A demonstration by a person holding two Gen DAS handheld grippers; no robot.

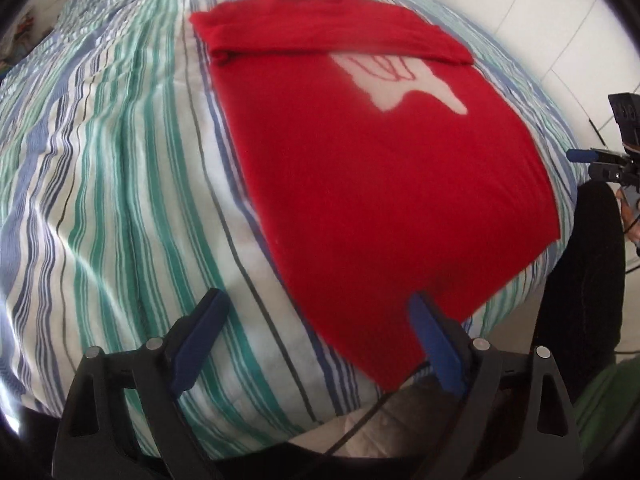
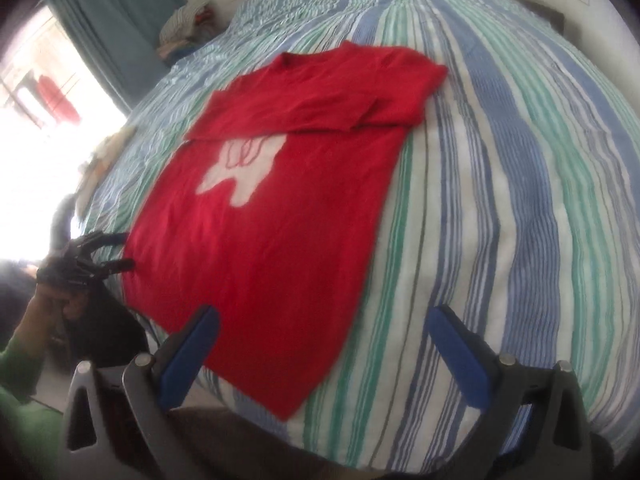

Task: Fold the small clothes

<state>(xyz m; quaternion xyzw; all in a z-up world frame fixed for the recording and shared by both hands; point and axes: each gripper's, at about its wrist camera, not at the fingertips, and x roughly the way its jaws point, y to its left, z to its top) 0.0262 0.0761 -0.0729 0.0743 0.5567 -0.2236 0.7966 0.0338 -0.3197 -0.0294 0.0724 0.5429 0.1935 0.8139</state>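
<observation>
**Red shirt on the bed, sleeves folded in; both hem corners within reach**

A red shirt (image 1: 384,184) is seen laid flat on a striped bedcover (image 1: 120,184), near the edge of the bed closest to the cameras. The sleeves and shoulder part are already folded in over the chest, so that a band of doubled cloth crosses the far end. A white print (image 1: 404,84) is partly covered by that band.

The left gripper (image 1: 320,336) is held just above the near left corner of the hem, fingers spread wide, nothing between them. The right gripper (image 2: 324,344) is held over the near right corner, fingers likewise spread and empty.

Handling, as judged: the cloth is thin knit, light and limp. No shape will be kept when it is lifted; sagging between two grips is to be expected. Some drag on the bedcover is likely, and the cover may be pinched along with it.

Hold is best taken at the two hem corners, one per gripper, on the shirt edge only, and lifted evenly so the folded band is not disturbed.
</observation>
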